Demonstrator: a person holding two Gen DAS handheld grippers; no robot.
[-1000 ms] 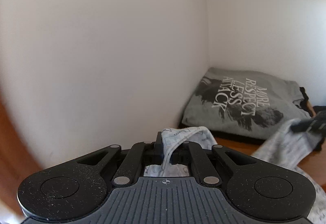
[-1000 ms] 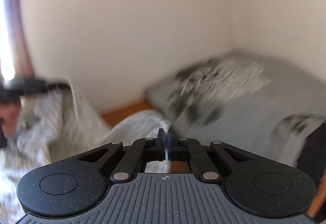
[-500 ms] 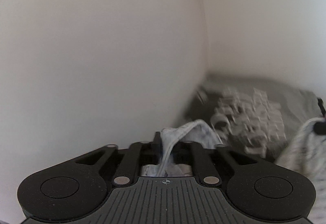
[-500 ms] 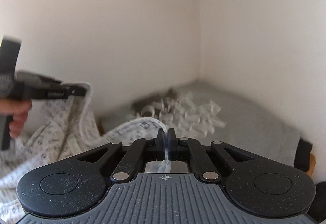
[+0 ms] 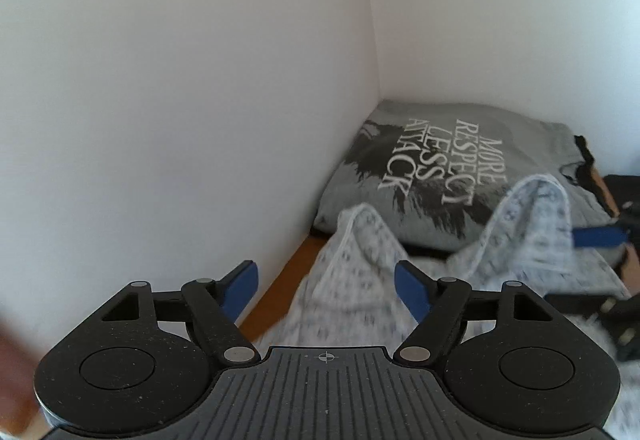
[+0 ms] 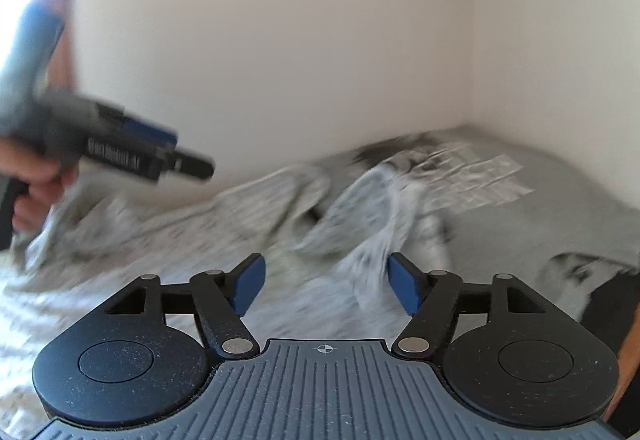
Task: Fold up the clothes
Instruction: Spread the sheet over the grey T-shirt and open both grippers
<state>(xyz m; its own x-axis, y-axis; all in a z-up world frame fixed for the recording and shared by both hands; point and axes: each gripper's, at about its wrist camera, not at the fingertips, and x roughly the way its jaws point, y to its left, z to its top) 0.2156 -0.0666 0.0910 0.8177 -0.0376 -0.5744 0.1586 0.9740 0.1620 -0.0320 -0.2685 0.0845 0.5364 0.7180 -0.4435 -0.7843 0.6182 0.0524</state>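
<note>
Two tools stand wide open above the same pale patterned garment (image 5: 352, 280), and neither has hold of anything. In the left wrist view the left tool (image 5: 326, 290) has its blue pads (image 5: 242, 290) spread well apart, with the cloth lying loose between and beyond them. The right tool (image 6: 326, 284) is equally wide, its pads (image 6: 404, 286) on either side of a raised fold of the cloth without touching it.

The garment is crumpled on a brown wooden bench (image 5: 280, 284). Two peaks of fabric stand up at its far edge, the right one partly overlapping a folded grey T-shirt (image 5: 432, 176) with white lettering. From the right wrist view the cloth runs long from near left to far right, though blur hides its exact outline.

The T-shirt fills the far corner where two white walls (image 5: 180, 100) meet. The left wall runs close along the bench's left edge, leaving only a narrow strip of bare wood there. A hand (image 6: 38, 184) grips the left tool's handle at the left of the right wrist view.
</note>
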